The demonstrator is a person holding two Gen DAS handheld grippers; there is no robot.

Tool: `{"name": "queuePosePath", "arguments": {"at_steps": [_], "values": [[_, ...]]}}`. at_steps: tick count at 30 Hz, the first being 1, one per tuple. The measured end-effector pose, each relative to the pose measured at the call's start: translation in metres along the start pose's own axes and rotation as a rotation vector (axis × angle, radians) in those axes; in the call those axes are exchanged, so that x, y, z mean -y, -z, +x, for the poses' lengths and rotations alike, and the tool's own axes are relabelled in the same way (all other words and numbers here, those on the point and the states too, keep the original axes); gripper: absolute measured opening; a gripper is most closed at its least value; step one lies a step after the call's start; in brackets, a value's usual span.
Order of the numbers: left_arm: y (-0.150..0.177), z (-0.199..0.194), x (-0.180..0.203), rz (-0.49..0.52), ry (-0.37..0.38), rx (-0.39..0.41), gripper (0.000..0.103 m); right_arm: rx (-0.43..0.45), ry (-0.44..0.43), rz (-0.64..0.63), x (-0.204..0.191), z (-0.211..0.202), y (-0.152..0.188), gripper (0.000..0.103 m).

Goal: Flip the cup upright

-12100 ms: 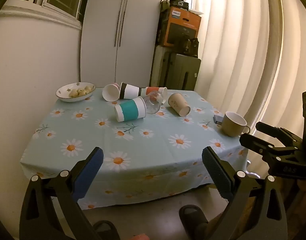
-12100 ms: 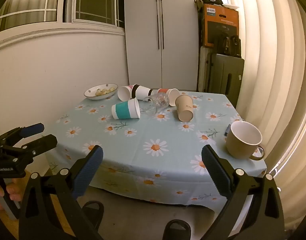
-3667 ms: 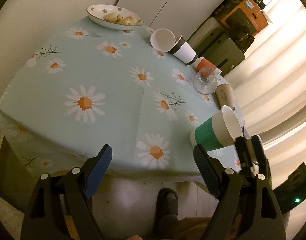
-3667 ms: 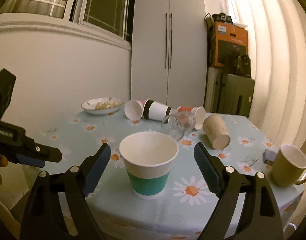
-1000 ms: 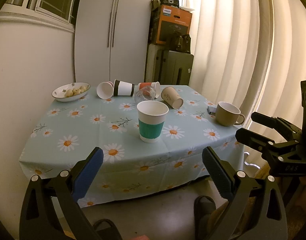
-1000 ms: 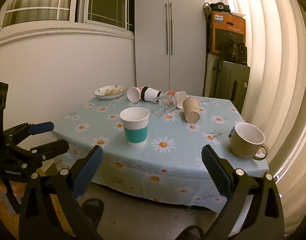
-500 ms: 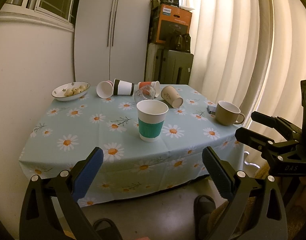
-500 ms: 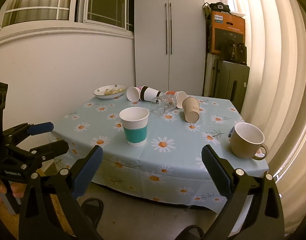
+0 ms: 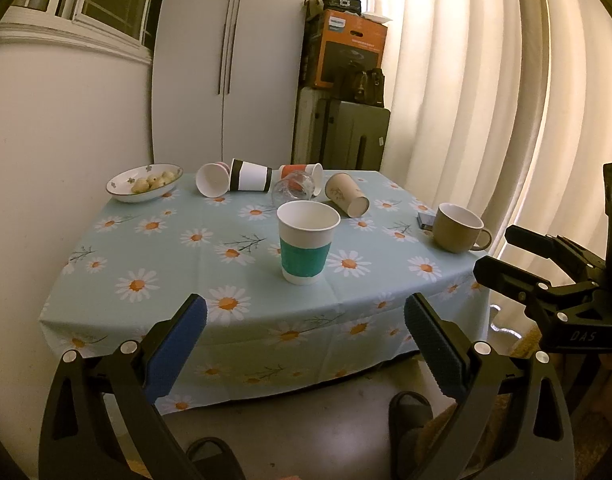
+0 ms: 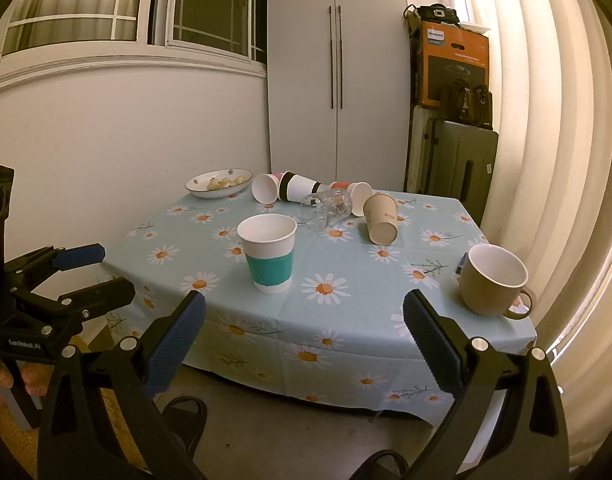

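Both the left gripper (image 9: 304,322) and right gripper (image 10: 304,320), jaws wide and empty, now hang back off the table edge, having let go of the teal-banded paper cup (image 9: 307,242), which stands mid-tablecloth (image 9: 178,258), mouth up, long axis vertical, so the flip looks done

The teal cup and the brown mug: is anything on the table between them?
No objects: in the right wrist view, only bare daisy tablecloth lies between the teal cup and the mug.
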State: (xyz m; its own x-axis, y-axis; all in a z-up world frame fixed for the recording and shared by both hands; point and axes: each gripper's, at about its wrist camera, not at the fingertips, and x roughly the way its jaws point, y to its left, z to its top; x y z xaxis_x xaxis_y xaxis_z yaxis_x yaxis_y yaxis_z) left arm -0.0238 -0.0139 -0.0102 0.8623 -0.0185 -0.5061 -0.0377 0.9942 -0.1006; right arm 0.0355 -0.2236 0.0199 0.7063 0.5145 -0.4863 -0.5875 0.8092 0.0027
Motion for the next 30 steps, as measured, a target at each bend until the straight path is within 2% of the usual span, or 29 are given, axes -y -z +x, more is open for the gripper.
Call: {"name": "queuePosePath", "arguments": {"at_steps": [30], "values": [[-0.0019,-0.0034,0.0012,-0.001,0.000,0.001,0.097,-0.004,0.005,0.007,0.0041,-0.0025,0.0017,0.098]]}}
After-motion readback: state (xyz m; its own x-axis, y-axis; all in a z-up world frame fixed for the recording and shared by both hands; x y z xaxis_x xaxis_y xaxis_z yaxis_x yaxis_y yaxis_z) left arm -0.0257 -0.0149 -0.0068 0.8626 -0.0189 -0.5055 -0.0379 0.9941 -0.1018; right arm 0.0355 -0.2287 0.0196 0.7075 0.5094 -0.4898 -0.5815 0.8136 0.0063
